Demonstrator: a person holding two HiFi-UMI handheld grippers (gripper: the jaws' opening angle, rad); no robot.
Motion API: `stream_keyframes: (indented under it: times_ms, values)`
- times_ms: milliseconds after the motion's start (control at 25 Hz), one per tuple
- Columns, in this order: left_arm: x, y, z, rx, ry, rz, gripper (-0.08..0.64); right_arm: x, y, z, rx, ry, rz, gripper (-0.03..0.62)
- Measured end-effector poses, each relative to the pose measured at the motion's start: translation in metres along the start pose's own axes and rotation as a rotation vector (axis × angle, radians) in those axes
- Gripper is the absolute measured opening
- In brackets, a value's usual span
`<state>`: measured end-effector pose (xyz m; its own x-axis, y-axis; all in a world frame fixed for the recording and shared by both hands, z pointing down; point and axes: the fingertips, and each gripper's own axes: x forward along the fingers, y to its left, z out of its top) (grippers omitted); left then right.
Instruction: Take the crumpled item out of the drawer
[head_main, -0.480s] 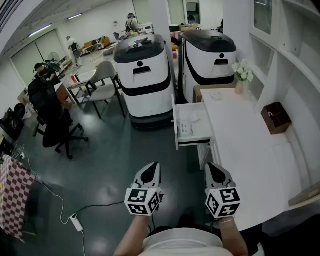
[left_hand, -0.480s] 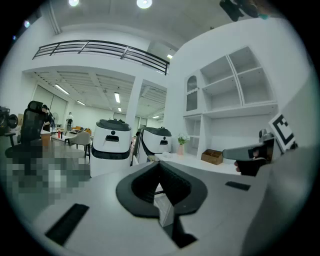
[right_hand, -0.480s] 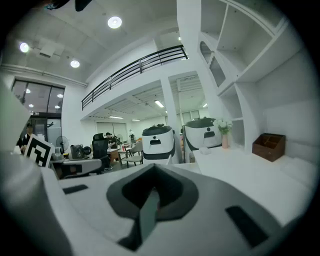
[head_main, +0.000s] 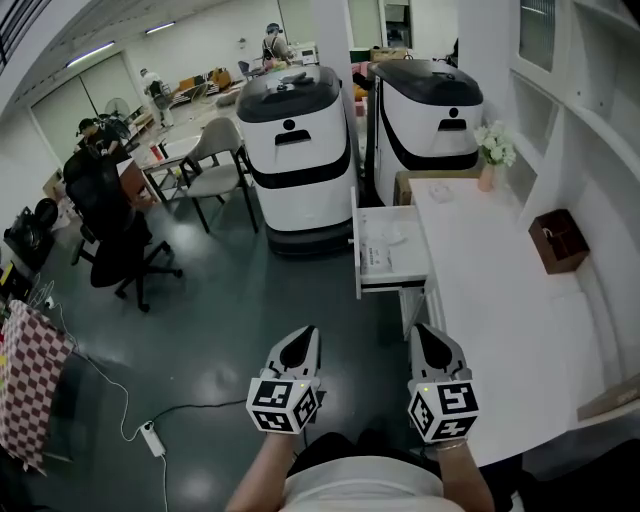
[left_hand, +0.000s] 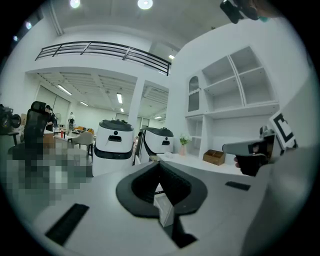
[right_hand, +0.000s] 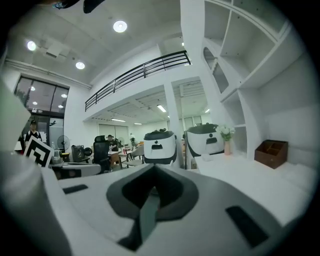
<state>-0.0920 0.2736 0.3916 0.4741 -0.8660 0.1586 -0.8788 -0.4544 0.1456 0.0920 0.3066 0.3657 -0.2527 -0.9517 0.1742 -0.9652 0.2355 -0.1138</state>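
Note:
The white drawer (head_main: 358, 262) stands pulled out of the white desk (head_main: 500, 300), ahead of both grippers. Inside lie a small white crumpled item (head_main: 392, 237) and a flat printed sheet (head_main: 372, 259). My left gripper (head_main: 303, 338) hangs over the dark floor, short of the drawer and to its left, jaws together and empty. My right gripper (head_main: 424, 336) is by the desk's near corner, below the drawer, also shut with nothing in it. The left gripper view shows its closed jaws (left_hand: 160, 165) and the right gripper view its own (right_hand: 154, 169), both aimed at the room.
Two white-and-black robot carts (head_main: 297, 150) (head_main: 430, 108) stand beyond the drawer. A flower vase (head_main: 494, 150) and a brown box (head_main: 556, 240) sit on the desk. A black office chair (head_main: 112, 235), a grey chair (head_main: 215, 165) and a power strip (head_main: 151, 438) are to the left.
The head view has shifted slightly, so the drawer and carts sit a little lower and to the right. Both grippers keep their places and stay shut.

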Motion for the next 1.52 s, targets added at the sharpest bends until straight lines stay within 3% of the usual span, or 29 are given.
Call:
stream_keyframes:
  times_ms: [400, 720, 1080, 1520]
  values:
    - [0.006, 0.008, -0.004, -0.001, 0.020, 0.006, -0.009, 0.003, 0.005, 0.017, -0.027, -0.062, 0.026, 0.002]
    - [0.026, 0.018, -0.005, -0.004, 0.041, 0.006, -0.009, 0.027, 0.001, 0.021, 0.029, -0.057, 0.050, 0.019]
    - [0.083, 0.062, -0.011, -0.047, 0.078, -0.003, -0.009, 0.094, -0.014, 0.016, 0.084, 0.007, 0.019, 0.077]
    - [0.186, 0.123, 0.009, -0.088, 0.075, -0.093, -0.009, 0.214, -0.047, 0.027, 0.121, 0.062, -0.049, 0.124]
